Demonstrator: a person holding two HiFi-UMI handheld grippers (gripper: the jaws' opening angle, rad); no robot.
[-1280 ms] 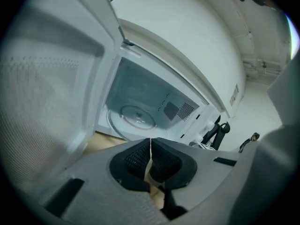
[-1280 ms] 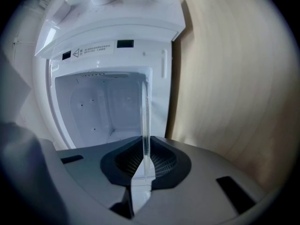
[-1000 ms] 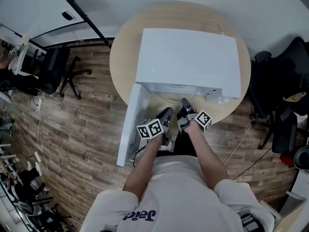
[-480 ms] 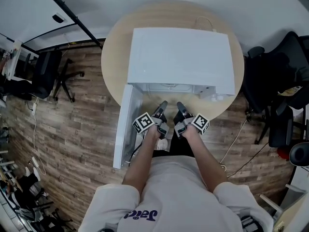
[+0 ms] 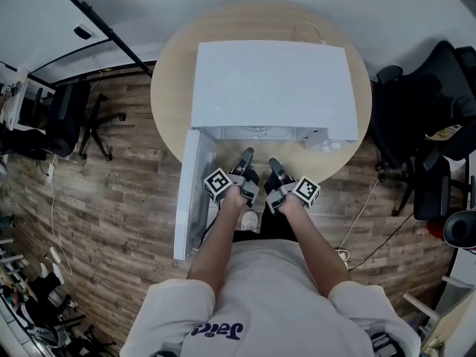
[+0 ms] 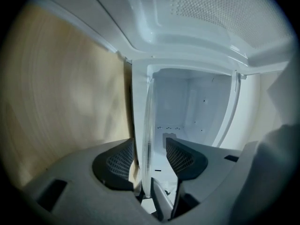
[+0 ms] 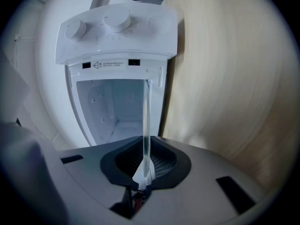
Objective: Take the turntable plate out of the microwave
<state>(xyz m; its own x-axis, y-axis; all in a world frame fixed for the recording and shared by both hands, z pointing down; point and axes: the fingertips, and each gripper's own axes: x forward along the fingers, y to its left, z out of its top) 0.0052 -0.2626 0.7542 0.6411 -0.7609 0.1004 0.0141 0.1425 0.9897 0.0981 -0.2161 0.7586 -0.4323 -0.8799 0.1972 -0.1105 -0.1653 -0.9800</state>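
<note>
The clear glass turntable plate [image 7: 146,121] shows edge-on as a thin strip in both gripper views, out in front of the white microwave [image 5: 271,84]. My right gripper [image 7: 144,170] is shut on the plate's rim. My left gripper [image 6: 150,165] is open: the plate's edge [image 6: 148,125] runs between its pads [image 6: 185,159], with a gap on each side. In the head view the left gripper [image 5: 245,157] and right gripper [image 5: 272,164] sit side by side just before the microwave's open cavity [image 7: 117,104]. I cannot make out the plate there.
The microwave stands on a round wooden table [image 5: 169,88]. Its door [image 5: 190,192] hangs open to the left of my left gripper. The knob panel [image 7: 112,27] lies right of the cavity. Office chairs [image 5: 416,147] stand on the wood floor around the table.
My left gripper has rolled, so its marker cube shows a different face. Both grippers have drawn back a little from the microwave's opening.
</note>
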